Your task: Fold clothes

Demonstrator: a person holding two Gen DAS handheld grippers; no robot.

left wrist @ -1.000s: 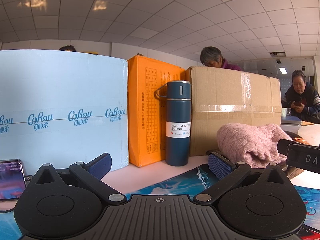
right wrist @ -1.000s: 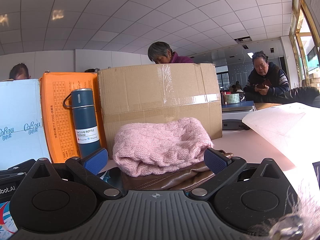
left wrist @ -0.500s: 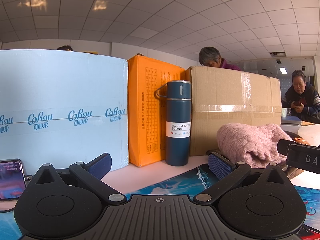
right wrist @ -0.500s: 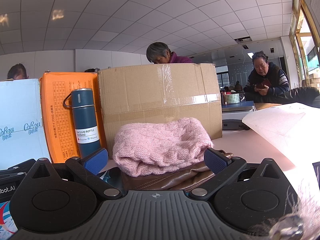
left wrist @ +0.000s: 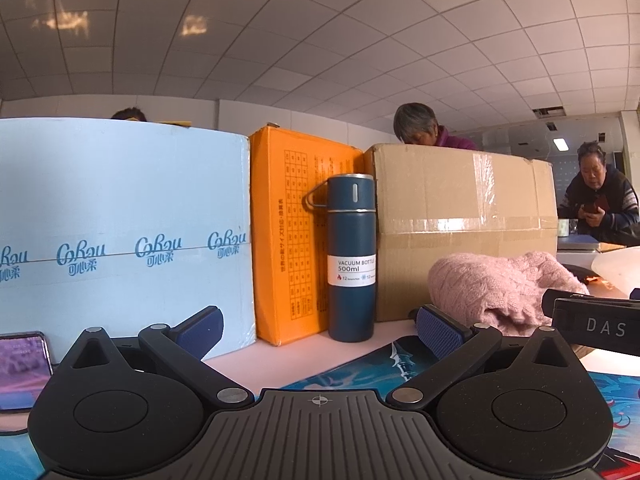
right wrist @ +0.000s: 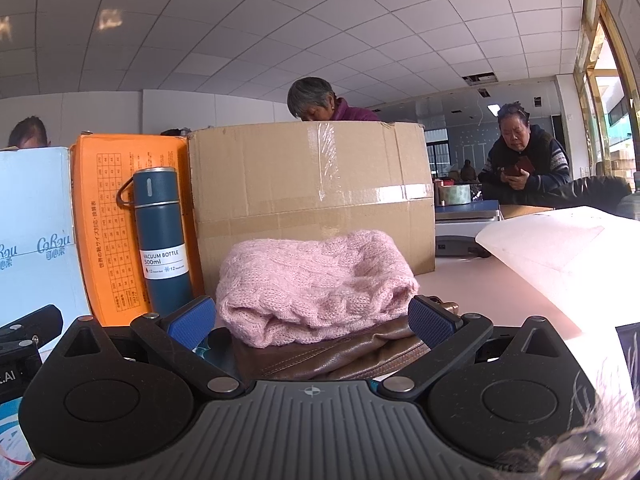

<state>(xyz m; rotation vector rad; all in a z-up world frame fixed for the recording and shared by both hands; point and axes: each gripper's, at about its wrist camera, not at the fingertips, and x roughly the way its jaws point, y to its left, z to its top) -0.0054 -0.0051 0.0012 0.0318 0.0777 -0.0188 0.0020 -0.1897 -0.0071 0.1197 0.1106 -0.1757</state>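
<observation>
Pink sweater (right wrist: 316,280) bunched ahead of spread right gripper (right wrist: 312,320), untouched

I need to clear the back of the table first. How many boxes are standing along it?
3, side by side: the light blue box at left, the orange box in the middle, the cardboard box at right, behind the pink sweater. Others may be hidden.

The left gripper (left wrist: 320,330) sits low and level, its fingers spread wide, holding nothing. The right gripper (right wrist: 314,318) sits likewise, wide and unloaded.
</observation>
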